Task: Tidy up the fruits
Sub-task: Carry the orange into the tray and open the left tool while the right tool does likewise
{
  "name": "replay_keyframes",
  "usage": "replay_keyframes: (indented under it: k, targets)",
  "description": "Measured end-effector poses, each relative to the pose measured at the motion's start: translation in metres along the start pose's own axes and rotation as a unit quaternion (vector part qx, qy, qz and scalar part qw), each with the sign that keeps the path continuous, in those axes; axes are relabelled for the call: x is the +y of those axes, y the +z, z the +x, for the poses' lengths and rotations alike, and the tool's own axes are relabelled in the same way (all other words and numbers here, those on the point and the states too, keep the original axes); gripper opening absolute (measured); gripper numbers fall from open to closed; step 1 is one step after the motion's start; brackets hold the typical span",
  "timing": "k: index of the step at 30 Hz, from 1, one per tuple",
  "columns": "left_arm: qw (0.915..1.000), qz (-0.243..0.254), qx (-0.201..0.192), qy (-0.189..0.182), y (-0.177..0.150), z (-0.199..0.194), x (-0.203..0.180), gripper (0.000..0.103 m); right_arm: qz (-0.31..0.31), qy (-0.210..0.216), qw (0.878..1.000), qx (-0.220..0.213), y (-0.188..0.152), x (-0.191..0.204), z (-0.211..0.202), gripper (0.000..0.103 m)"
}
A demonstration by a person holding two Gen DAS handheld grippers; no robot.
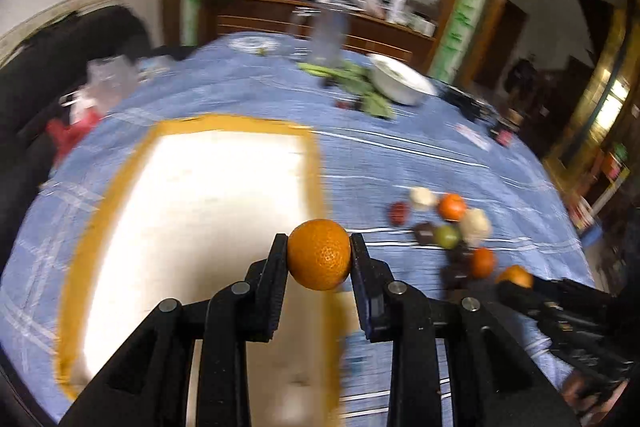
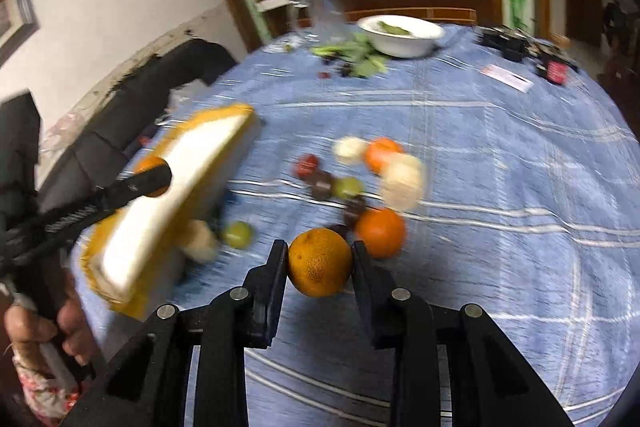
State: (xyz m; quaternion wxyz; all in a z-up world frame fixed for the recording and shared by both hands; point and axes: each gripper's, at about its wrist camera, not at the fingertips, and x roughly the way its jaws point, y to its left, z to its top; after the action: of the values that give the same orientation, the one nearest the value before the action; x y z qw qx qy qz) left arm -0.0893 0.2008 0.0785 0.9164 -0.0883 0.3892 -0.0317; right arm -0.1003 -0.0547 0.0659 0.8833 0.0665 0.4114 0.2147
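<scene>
My left gripper [image 1: 319,245] is shut on an orange [image 1: 320,261], held above the near right rim of a white tray with a yellow border [image 1: 192,219]. My right gripper [image 2: 319,247] is shut on a second orange [image 2: 319,267], lifted just in front of the fruit pile [image 2: 360,179]. That pile holds oranges, green and dark grapes, red and pale fruits on the blue cloth. In the right wrist view the left gripper [image 2: 154,177] and its orange [image 2: 149,163] show at the left by the tray [image 2: 176,203]. In the left wrist view the right gripper [image 1: 516,285] shows low right.
A white bowl [image 2: 400,35] with green leaves [image 2: 360,57] beside it stands at the table's far side, near a clear bottle [image 1: 328,35]. Black items and a card [image 2: 506,77] lie far right. A black sofa [image 1: 60,67] borders the table's left. A hand [image 2: 60,323] grips the left handle.
</scene>
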Motion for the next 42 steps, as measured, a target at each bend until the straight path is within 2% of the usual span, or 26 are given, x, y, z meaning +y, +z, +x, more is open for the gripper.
replay_keyframes:
  k: [8, 10, 13, 18, 20, 23, 30, 33, 37, 38, 40, 42]
  targets:
    - [0.9959, -0.048, 0.006, 0.077, -0.012, -0.003, 0.068, 0.029, -0.048, 0.106, 0.993, 0.019, 0.023, 0.084, 0.029, 0.035]
    - [0.9944, -0.047, 0.01, 0.094, -0.016, -0.001, 0.077, 0.029, -0.071, 0.113, 0.991, 0.023, 0.025, 0.108, 0.041, 0.035]
    - [0.9939, -0.055, 0.019, 0.093, -0.023, 0.002, 0.09, 0.029, -0.094, 0.119, 0.988, 0.04, 0.025, 0.135, 0.062, 0.035]
    - [0.9932, -0.071, 0.018, 0.09, -0.027, 0.0, 0.1, 0.029, -0.127, 0.094, 0.986, 0.056, 0.024, 0.164, 0.095, 0.036]
    - [0.9932, -0.076, 0.017, 0.086, -0.027, -0.002, 0.102, 0.032, -0.125, 0.09, 0.986, 0.06, 0.023, 0.165, 0.103, 0.041]
    - [0.9933, -0.078, 0.007, 0.085, -0.027, -0.007, 0.103, 0.046, -0.106, 0.101, 0.987, 0.06, 0.024, 0.159, 0.103, 0.054]
    - [0.9926, -0.1, -0.01, 0.068, -0.023, -0.017, 0.104, 0.05, -0.09, 0.096, 0.991, 0.031, 0.023, 0.134, 0.06, 0.054]
    - [0.9918, -0.106, -0.018, 0.069, -0.022, -0.019, 0.104, 0.051, -0.087, 0.094, 0.99, 0.055, 0.009, 0.122, 0.053, 0.054]
    - [0.9921, -0.106, -0.02, 0.064, -0.021, -0.021, 0.098, 0.051, -0.078, 0.121, 0.985, 0.1, -0.008, 0.128, 0.068, 0.054]
    - [0.9922, -0.104, -0.022, 0.065, -0.021, -0.023, 0.097, 0.051, -0.082, 0.121, 0.984, 0.103, -0.01, 0.131, 0.071, 0.057]
    - [0.9918, -0.102, -0.027, 0.071, -0.02, -0.028, 0.097, 0.051, -0.097, 0.109, 0.984, 0.098, -0.009, 0.142, 0.077, 0.057]
    - [0.9911, -0.108, -0.03, 0.071, -0.019, -0.031, 0.099, 0.052, -0.105, 0.115, 0.983, 0.098, -0.004, 0.149, 0.083, 0.057]
